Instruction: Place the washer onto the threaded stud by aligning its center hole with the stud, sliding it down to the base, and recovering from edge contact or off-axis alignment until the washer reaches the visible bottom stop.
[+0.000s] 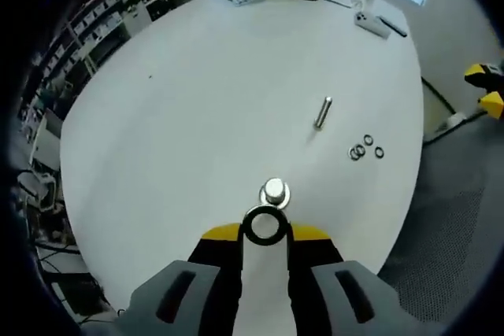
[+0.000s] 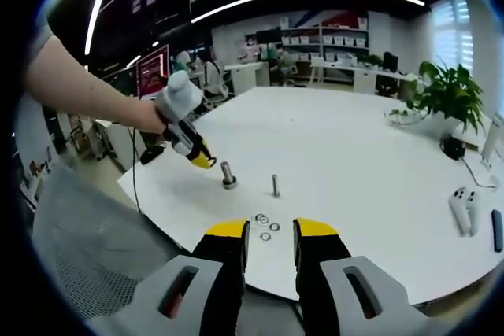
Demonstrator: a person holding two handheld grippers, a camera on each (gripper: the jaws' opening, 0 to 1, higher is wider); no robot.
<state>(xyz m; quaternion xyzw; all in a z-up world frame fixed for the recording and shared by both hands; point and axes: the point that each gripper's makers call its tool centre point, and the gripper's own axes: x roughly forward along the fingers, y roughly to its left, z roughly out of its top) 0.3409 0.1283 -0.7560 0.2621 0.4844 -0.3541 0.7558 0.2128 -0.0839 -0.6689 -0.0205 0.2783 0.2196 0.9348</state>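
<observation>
White table carried everything. Left gripper was clamped on a washer, held just short of the upright stud, not yet over it. A second stud stood farther off, with spare washers lying loose near it. Right gripper hung at the table's edge, jaws parted, holding nothing, near the spare washers.

Each gripper has two black jaws tipped in yellow, mounted on pale grey housings with dark oblong slots. The right gripper shows this plainly, as does the left gripper (in the right gripper view, a grey body on a bare forearm, short grey sleeve).
</observation>
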